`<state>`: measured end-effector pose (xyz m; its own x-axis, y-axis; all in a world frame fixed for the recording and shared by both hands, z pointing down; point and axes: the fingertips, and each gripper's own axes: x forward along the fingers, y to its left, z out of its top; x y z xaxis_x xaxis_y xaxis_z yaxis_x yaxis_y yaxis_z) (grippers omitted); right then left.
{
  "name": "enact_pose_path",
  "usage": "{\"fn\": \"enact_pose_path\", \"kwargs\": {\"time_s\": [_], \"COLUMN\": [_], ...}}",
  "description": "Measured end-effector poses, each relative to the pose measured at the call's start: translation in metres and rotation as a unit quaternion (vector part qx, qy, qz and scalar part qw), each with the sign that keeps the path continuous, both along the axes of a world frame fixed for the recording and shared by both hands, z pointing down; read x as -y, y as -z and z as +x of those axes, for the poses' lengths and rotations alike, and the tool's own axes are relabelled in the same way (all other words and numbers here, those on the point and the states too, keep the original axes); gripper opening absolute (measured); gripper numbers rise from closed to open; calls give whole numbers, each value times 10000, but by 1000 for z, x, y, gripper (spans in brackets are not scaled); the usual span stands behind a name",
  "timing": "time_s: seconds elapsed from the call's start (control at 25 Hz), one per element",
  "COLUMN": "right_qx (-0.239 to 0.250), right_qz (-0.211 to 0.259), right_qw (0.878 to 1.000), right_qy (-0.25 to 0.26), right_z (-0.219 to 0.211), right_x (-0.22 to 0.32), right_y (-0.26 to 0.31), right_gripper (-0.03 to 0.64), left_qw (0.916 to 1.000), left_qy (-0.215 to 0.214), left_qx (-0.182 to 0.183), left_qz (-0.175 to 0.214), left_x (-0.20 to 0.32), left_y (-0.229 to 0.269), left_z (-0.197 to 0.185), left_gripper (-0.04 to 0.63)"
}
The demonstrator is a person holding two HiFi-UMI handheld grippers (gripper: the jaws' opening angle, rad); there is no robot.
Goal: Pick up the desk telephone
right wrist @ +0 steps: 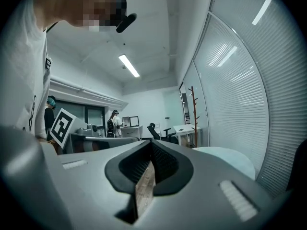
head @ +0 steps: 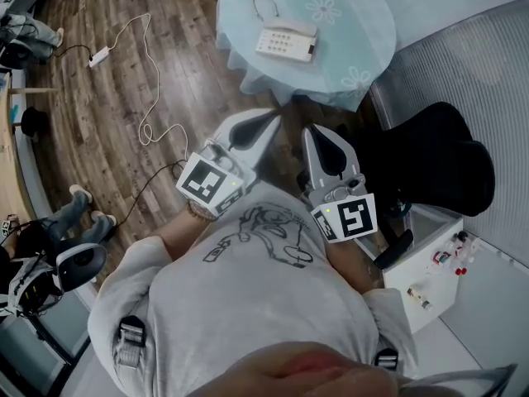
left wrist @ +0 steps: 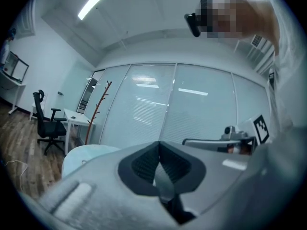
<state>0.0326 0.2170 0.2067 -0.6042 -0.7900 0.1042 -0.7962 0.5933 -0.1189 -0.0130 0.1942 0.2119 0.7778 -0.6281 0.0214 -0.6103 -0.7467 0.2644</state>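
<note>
The white desk telephone (head: 286,40) lies on a round table with a pale blue cloth (head: 355,23), its coiled cord looped at its left. My two grippers are held close to my chest, well short of the table and pointing toward it. The left gripper (head: 266,120) is shut and empty; its own view shows its jaws (left wrist: 159,146) pressed together. The right gripper (head: 312,133) is shut too, its jaws (right wrist: 150,146) meeting with nothing between them. Each gripper view catches only the table's edge (left wrist: 84,153) (right wrist: 225,159); the phone does not show there.
A black office chair (head: 438,160) stands right of my grippers, beside a white cabinet (head: 426,259) with small bottles on it. A white cable (head: 149,98) snakes over the wood floor at left. Another person's legs (head: 83,209) stand at the far left. A coat rack (left wrist: 96,110) stands by the glass wall.
</note>
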Motion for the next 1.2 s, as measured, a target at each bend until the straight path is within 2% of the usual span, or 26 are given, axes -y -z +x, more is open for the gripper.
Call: {"fn": "enact_pose_path", "kwargs": {"time_s": [0.28, 0.56, 0.84, 1.2], "right_qx": [-112, -136, -161, -188], "right_qz": [-248, -252, -274, -458], "right_qw": [9996, 9995, 9991, 9980], "right_qy": [-67, -126, -264, -404], "right_z": [-28, -56, -72, -70], "right_x": [100, 180, 228, 262], "right_y": [-11, -9, -12, -25], "right_gripper": [6, 6, 6, 6], "left_qw": [9997, 9996, 9992, 9977], "left_qy": [-32, -121, -293, -478], "left_qx": [130, 194, 210, 281], "left_qz": [-212, -144, -193, -391], "left_x": [101, 178, 225, 260], "left_y": [-15, -12, -18, -34], "left_z": [-30, -57, -71, -67], "left_gripper": [2, 2, 2, 2]}}
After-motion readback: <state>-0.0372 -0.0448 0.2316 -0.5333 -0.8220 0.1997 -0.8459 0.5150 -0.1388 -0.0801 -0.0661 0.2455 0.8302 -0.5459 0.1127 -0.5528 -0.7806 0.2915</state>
